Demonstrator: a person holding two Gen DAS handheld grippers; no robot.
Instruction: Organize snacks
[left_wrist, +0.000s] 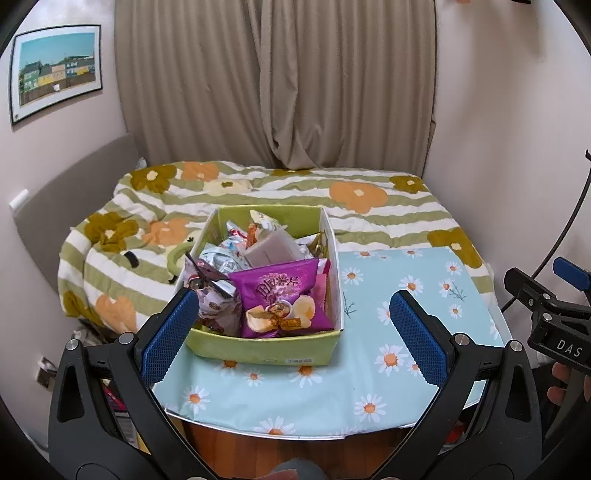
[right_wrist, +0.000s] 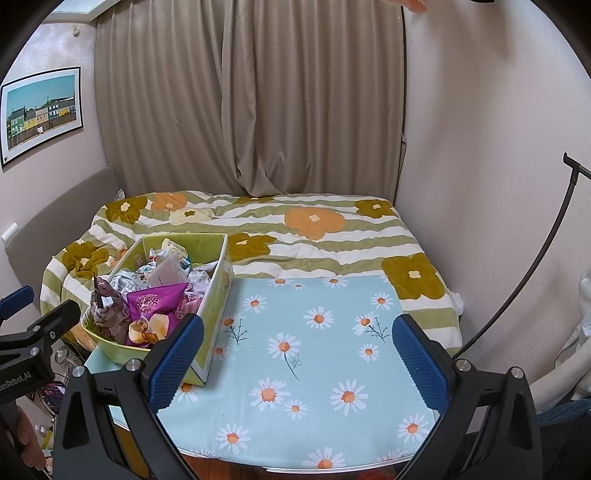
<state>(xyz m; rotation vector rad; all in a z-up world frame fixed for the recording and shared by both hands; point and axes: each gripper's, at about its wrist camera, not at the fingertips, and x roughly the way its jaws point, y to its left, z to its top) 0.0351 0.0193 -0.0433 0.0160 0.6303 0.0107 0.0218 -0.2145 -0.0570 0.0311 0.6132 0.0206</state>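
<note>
Snacks are all piled in a green cardboard box (left_wrist: 258, 349) sitting at the left edge of the table (left_wrist: 369, 369), which has a light blue daisy cloth on it. On top near the front there's a purple chip bag (left_wrist: 284, 295), with a brownish wrapped pack (left_wrist: 212, 295) just beside it on the left. Left gripper (left_wrist: 295, 332) hovers at the box's near end, fingers spread wide, holding nothing. Right gripper (right_wrist: 295, 358) hangs over the bare cloth to the box's right, also wide open and empty. A flowery striped quilt (right_wrist: 314, 236) lies behind the table.
</note>
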